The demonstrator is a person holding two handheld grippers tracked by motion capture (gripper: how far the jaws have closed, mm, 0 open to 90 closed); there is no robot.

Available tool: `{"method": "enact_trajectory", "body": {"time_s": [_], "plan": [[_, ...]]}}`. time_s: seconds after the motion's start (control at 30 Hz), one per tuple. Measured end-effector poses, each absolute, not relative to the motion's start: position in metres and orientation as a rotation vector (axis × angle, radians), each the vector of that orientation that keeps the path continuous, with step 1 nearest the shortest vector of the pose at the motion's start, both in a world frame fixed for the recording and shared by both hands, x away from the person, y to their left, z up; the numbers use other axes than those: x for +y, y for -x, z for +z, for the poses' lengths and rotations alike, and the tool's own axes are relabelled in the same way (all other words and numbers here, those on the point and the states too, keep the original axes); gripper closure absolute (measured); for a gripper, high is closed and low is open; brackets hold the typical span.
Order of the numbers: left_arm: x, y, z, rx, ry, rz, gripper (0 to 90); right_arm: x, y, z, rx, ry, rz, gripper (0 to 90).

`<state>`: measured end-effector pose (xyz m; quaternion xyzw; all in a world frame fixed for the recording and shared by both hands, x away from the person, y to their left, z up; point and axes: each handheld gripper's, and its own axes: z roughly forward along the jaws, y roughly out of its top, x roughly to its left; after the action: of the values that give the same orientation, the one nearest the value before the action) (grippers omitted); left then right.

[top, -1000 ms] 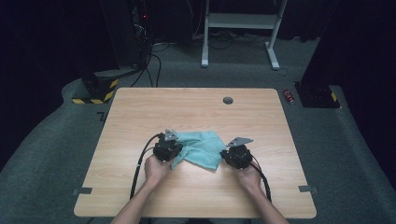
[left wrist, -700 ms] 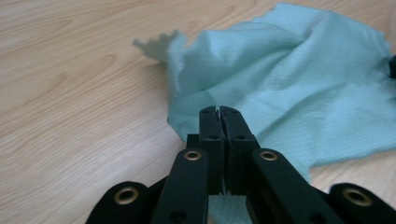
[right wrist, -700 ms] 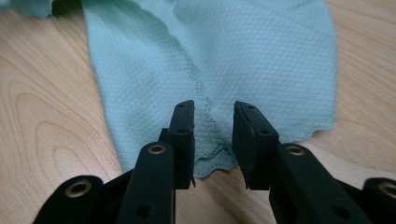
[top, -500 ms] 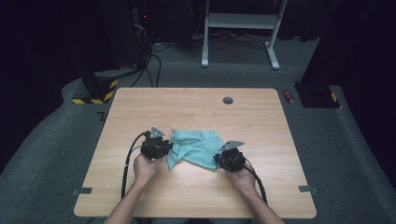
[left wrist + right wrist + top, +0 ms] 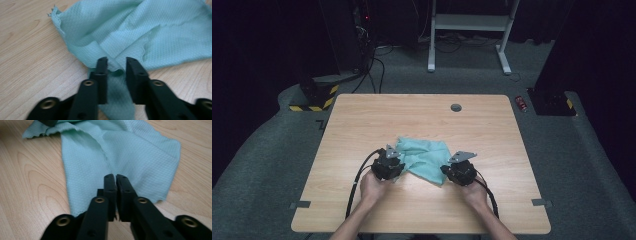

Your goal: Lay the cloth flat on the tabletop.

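Observation:
A teal cloth (image 5: pixel 424 156) lies rumpled on the wooden table (image 5: pixel 412 115), near its front middle. My left gripper (image 5: pixel 398 168) is at the cloth's left corner. In the left gripper view the cloth (image 5: pixel 140 30) has a fold running between the jaws of the left gripper (image 5: pixel 116 62), which stand a little apart. My right gripper (image 5: pixel 447 171) is at the cloth's near right corner. In the right gripper view the right gripper (image 5: pixel 115 177) has its jaws pressed together on the cloth's (image 5: pixel 130 150) near edge.
A small dark round grommet (image 5: pixel 456 107) sits in the table near the far edge. Black cables trail from both grippers toward the front edge. Grey carpet surrounds the table, with a white desk frame (image 5: pixel 467 30) beyond it.
Both hands have drawn slightly toward the front of the table. The left gripper went left, then came back to the cloth's left corner. The cloth has shifted little.

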<state>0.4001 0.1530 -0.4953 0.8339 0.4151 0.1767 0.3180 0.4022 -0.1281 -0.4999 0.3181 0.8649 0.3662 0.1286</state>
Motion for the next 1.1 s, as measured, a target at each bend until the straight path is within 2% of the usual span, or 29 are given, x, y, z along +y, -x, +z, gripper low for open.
{"method": "enact_trajectory", "body": {"time_s": [0.07, 0.13, 0.23, 0.4, 0.5, 0.87, 1.1], "plan": [[0.155, -0.400, -0.494, 1.099, -2.192, 0.459, 81.3, -0.129, -0.404, -0.500, 2.511, -0.951, 1.072, 72.7], [0.158, -0.401, -0.492, 1.096, -2.194, 0.466, 87.4, -0.130, -0.405, -0.502, 2.512, -0.982, 1.071, 69.6], [0.162, -0.401, -0.490, 1.100, -2.184, 0.456, 88.8, -0.128, -0.407, -0.505, 2.521, -0.987, 1.053, 68.6], [0.174, -0.401, -0.485, 1.118, -2.138, 0.455, 88.7, -0.123, -0.410, -0.513, 2.547, -0.988, 1.000, 75.6], [0.179, -0.400, -0.485, 1.119, -2.132, 0.463, 88.1, -0.122, -0.408, -0.513, 2.541, -0.955, 0.986, 88.2], [0.190, -0.399, -0.484, 1.149, -2.108, 0.448, 86.1, -0.129, -0.385, -0.492, 2.504, -0.832, 1.121, 89.6], [0.190, -0.399, -0.484, 1.148, -2.107, 0.445, 86.4, -0.132, -0.379, -0.493, 2.535, -0.822, 1.107, 86.0]]}}
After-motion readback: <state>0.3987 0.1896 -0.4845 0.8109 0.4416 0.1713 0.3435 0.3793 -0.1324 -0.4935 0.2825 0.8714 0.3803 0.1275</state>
